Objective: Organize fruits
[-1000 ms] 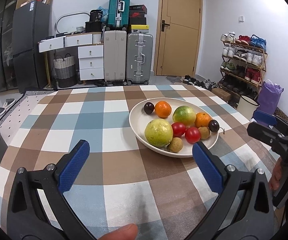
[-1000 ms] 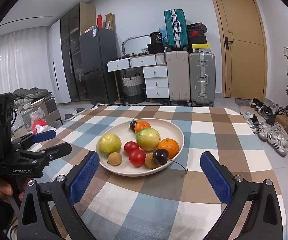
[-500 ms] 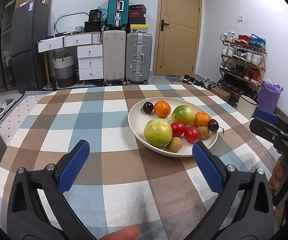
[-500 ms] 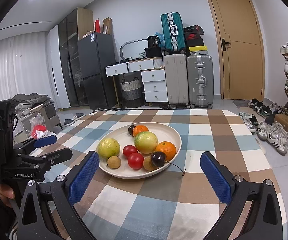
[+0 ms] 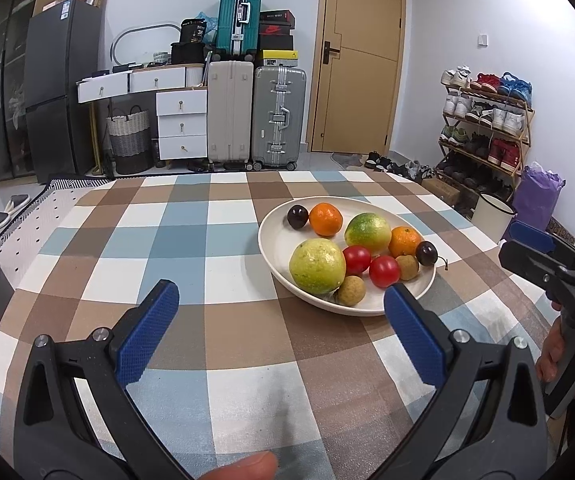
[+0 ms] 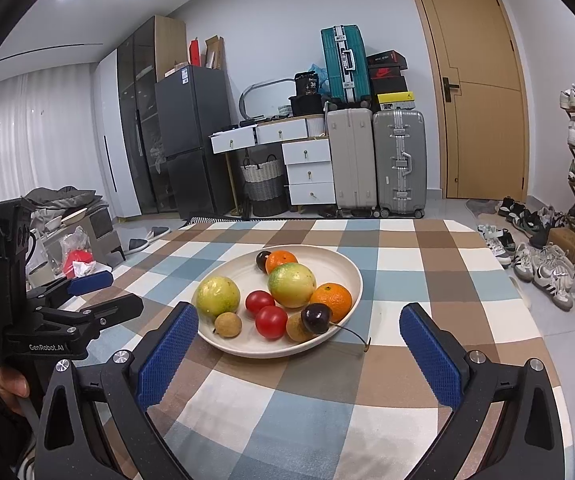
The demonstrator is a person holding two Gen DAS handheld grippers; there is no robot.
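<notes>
A cream plate point(image 5: 277, 236) point(image 6: 341, 268) on the checked tablecloth holds a large yellow-green fruit point(image 5: 317, 266) point(image 6: 218, 293), a green-orange fruit point(image 5: 368, 233) point(image 6: 291, 284), two oranges point(image 5: 326, 219) point(image 6: 330, 301), two red tomatoes point(image 5: 384, 271) point(image 6: 271, 321), two brown longans point(image 5: 350, 290) point(image 6: 228, 324) and two dark cherries point(image 5: 426, 253) point(image 6: 316, 318). My left gripper point(image 5: 279, 300) is open, near the table's front, left of the plate. My right gripper point(image 6: 298, 324) is open, in front of the plate, nothing between its fingers. Each gripper shows in the other's view.
The checked tablecloth point(image 5: 175, 240) covers the table. Behind stand suitcases point(image 5: 255, 116), white drawers point(image 5: 181, 124), a dark fridge point(image 5: 59, 88) and a door point(image 5: 359, 56). A shoe rack point(image 5: 487, 120) lines the right wall. A person's hand point(image 5: 567, 356) holds the right gripper.
The right wrist view has tilted up and drawn slightly back from the plate; the left view barely shifted. Both grippers stayed open and no fruit moved.
</notes>
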